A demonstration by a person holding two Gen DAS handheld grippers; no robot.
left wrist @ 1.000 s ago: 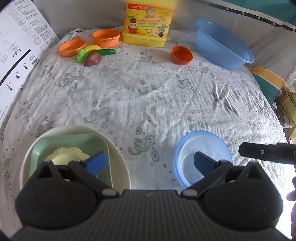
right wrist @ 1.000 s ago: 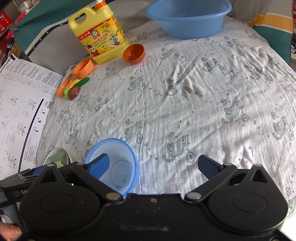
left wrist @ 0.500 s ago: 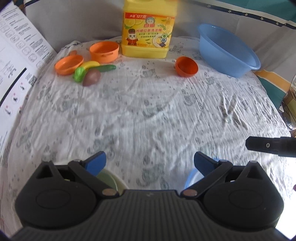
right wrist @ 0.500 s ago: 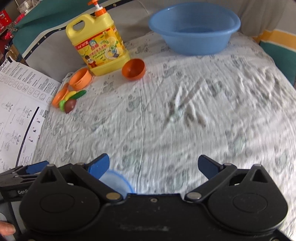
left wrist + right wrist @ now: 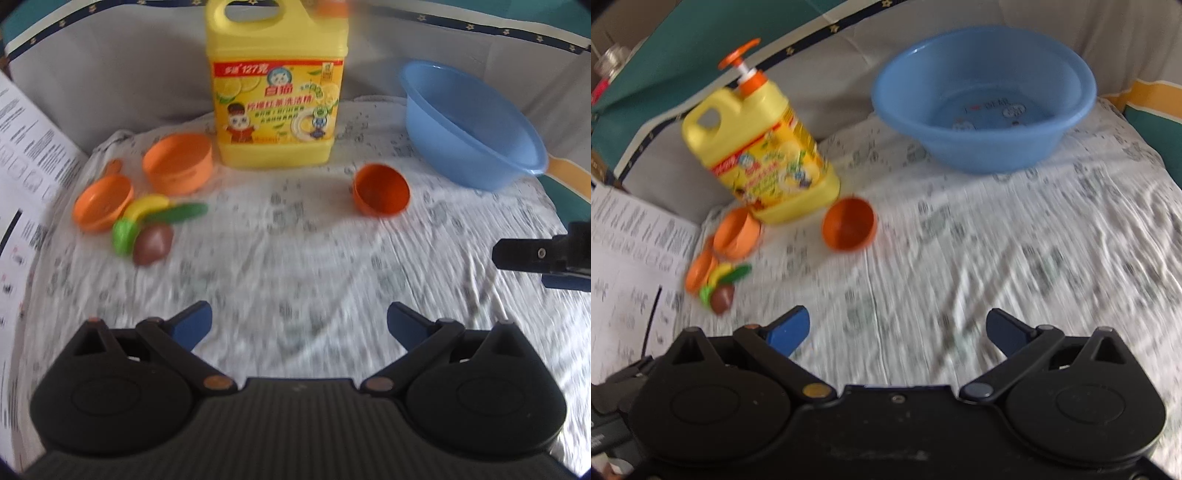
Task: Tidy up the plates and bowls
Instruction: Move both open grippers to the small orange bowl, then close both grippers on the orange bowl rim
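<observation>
Both the left claw (image 5: 299, 321) and the right claw (image 5: 897, 328) gape wide, holding nothing. Ahead of them on the cat-print cloth (image 5: 295, 266): one tipped small orange plastic bowl (image 5: 382, 194), two orange cups (image 5: 177, 163) ahead-left, one big blue plastic basin (image 5: 469, 125) ahead-right, one yellow detergent jug (image 5: 277, 92).

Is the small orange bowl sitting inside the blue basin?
No, the small orange bowl lies tipped on the cloth, apart from the blue basin.
</observation>
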